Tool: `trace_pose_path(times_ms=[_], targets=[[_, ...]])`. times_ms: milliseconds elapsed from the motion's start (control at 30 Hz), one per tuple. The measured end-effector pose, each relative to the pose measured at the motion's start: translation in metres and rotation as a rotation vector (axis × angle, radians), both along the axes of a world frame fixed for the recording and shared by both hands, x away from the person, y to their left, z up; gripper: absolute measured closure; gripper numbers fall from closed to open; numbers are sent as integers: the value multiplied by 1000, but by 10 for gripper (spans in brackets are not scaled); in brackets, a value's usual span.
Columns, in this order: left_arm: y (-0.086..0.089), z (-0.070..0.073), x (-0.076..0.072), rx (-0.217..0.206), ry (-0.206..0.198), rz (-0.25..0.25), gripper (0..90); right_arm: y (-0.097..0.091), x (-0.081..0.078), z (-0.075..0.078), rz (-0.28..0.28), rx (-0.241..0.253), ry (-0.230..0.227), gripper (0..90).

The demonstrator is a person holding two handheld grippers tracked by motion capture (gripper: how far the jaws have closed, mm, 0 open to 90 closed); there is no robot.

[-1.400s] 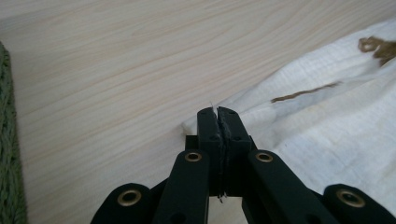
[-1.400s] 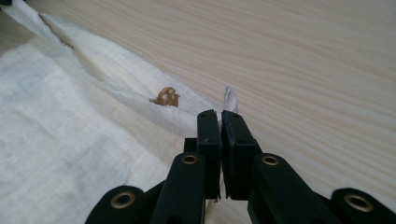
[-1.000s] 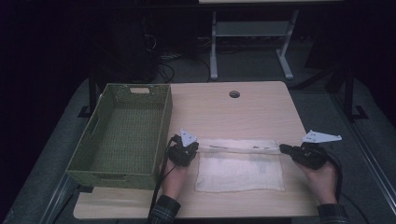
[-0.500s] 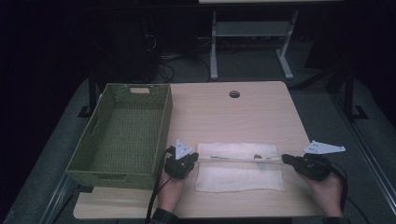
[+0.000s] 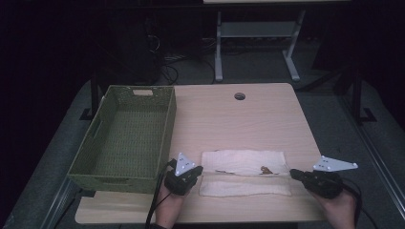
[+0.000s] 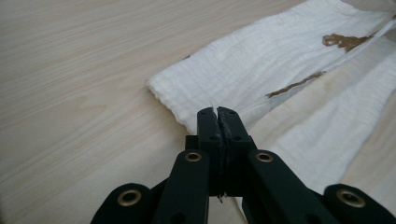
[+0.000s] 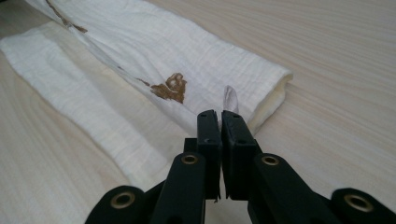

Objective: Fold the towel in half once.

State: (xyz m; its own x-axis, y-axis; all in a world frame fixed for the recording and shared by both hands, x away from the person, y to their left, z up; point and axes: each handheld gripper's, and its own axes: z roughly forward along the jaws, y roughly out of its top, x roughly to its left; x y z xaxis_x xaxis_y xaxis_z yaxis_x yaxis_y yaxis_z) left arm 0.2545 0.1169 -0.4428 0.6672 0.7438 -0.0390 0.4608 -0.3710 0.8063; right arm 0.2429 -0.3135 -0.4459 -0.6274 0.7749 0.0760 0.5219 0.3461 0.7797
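Observation:
A white cloth (image 5: 243, 162) with brown stains (image 5: 265, 169) lies across the near part of the table, its upper layer folded over toward me. A strip of the lower layer (image 5: 243, 188) shows beyond it. My left gripper (image 5: 199, 171) is shut on the cloth's left corner; the left gripper view shows the jaws (image 6: 218, 114) pinching a thin edge of the cloth (image 6: 261, 60). At the right end my right gripper (image 5: 292, 172) is shut on the other corner, and fabric pokes out between its jaws (image 7: 219, 116) beside a brown stain (image 7: 170, 88).
A green woven basket (image 5: 167, 124) stands on the table's left side, close to my left hand. A round cable hole (image 5: 239, 96) sits near the far edge. Bare wood (image 5: 239, 124) lies between cloth and hole. A metal stand (image 5: 258, 33) is on the floor behind.
Both grippers have moved toward the table's near edge, drawing the cloth's held edge over itself. The folded upper layer is wider now and the exposed lower strip narrower.

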Motion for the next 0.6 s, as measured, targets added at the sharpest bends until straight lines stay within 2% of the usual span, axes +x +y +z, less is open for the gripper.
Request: trace_pose_path(times_ms=[400,600], targets=[[5,-14,-19,-15,62,-57,887,-3,-21,-10,22,-4,44,858],[3,-22,-24,12,83,-94,884,-2,-22,-14,19,-14,64,858]])
